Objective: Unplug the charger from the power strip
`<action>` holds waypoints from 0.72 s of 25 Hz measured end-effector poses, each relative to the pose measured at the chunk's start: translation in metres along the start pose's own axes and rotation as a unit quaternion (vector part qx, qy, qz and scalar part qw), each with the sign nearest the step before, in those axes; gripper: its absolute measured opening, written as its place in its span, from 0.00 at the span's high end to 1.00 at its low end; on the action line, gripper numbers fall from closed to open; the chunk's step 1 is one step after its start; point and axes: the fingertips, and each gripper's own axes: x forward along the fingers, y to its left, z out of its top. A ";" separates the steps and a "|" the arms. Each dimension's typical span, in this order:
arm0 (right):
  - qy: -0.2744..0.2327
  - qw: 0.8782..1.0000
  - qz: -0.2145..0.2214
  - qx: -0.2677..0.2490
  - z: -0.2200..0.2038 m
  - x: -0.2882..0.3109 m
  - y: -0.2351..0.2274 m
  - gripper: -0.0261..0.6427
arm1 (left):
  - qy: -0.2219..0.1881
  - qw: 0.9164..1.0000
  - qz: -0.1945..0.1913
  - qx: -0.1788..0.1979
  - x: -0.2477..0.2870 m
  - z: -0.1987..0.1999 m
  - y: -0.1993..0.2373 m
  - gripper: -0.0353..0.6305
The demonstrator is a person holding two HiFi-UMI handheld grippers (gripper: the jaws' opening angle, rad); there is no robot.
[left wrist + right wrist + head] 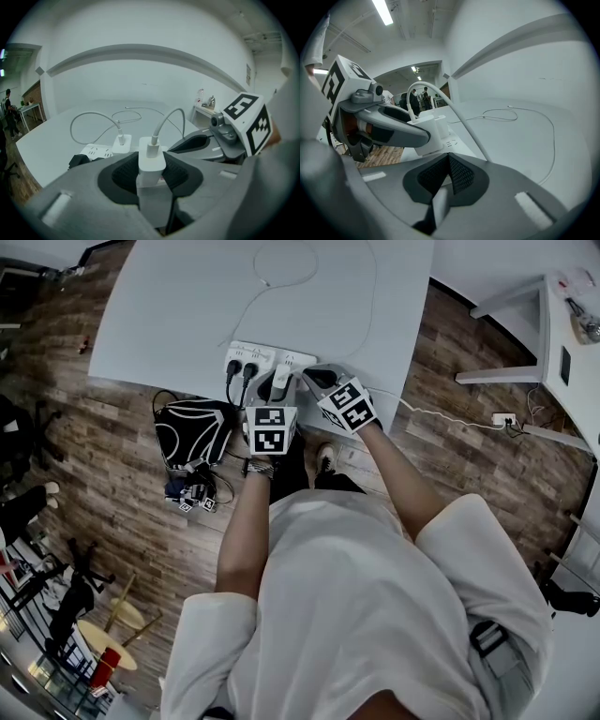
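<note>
The charger [151, 161] stands upright between the fingers of the left gripper [152, 176]. The two dark pads press on its white sides, at a middling width set by its body. Its cable [164, 123] rises from its top and arcs away beyond the fingertips.

Just past the fingertips and a little to their left lies the power strip [96, 151] on the white table [187, 306]. From the head view the charger sits at the strip's near edge. No view shows its prongs, so I cannot tell whether it has come free.

I judge the grasp made and the pull out of the socket not yet finished. What is left is to lift the charger straight away from the strip.

The right gripper [449, 161] has its fingers closed together with nothing between them. Its tips are beside the charger, at the strip's right end. It may be there to steady the strip, though contact is not clear.

- **Power strip:** one on the table.
- **White chargers:** two, the held one and a second charger [122, 143] plugged in beyond the left fingertips, with its own white cable.
- **Black plugs:** two, one black plug [234, 367] and a second black plug [251, 367] farther left on the strip.
- **Grippers:** two.
</note>
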 end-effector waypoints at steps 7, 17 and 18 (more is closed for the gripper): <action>-0.001 1.000 0.000 -0.001 0.001 0.000 0.000 0.96 | -0.023 1.000 0.000 -0.001 -0.009 0.014 -0.001 0.73; -0.001 1.000 -0.003 -0.002 0.000 0.000 -0.001 0.96 | -0.047 0.995 -0.021 -0.087 -0.017 0.016 0.004 0.73; -0.001 1.000 -0.004 -0.003 0.000 0.000 -0.001 0.96 | -0.053 0.992 -0.027 -0.109 -0.017 0.015 0.005 0.73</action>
